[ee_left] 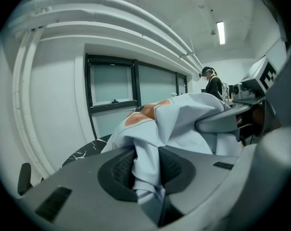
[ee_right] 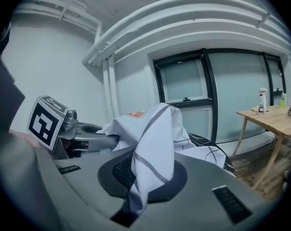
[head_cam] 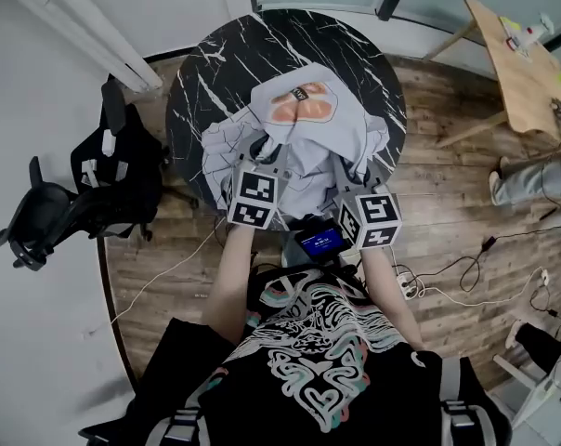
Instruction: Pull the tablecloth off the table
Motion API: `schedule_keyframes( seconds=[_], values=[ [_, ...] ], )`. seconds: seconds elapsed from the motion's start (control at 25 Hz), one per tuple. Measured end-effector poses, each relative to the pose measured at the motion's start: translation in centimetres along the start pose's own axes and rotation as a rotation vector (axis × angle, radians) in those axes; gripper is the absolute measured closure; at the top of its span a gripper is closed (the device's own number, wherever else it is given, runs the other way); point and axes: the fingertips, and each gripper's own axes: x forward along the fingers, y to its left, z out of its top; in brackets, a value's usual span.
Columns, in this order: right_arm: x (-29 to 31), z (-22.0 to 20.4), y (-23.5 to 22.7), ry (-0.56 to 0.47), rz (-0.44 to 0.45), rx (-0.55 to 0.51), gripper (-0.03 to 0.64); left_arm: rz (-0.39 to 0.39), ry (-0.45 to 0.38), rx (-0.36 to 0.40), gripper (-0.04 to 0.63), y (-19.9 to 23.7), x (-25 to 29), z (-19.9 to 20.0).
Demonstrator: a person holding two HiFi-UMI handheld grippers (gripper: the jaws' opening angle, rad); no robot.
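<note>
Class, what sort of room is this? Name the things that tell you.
Probably an office or lab workroom: a black office chair, a wooden worktable by big windows, and cables across the wood floor.

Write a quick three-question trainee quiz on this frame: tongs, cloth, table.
1. True or false: the left tongs are shut on the tablecloth.
2. The tablecloth covers the round black table: A) fully, B) partly, bunched toward the near edge, C) not at all.
3. Fill in: the right tongs grip the ____.
Key: 1 true; 2 B; 3 tablecloth.
</note>
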Motion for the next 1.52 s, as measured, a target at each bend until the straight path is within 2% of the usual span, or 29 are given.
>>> schedule_keyframes(
  seconds=[0.8, 1.52],
  values=[
    [-4.7, 4.1, 2.3, -0.111, 0.019, -0.056, 0.603, 0.046, -0.103, 0.027, 0.522, -1.6, -5.5, 4.2],
    [-5.9, 4.3, 3.1, -0.123, 0.014, -0.090, 0.603, 0.038, -0.131, 0.032, 0.523, -2.1, -6.5, 4.8]
  ],
)
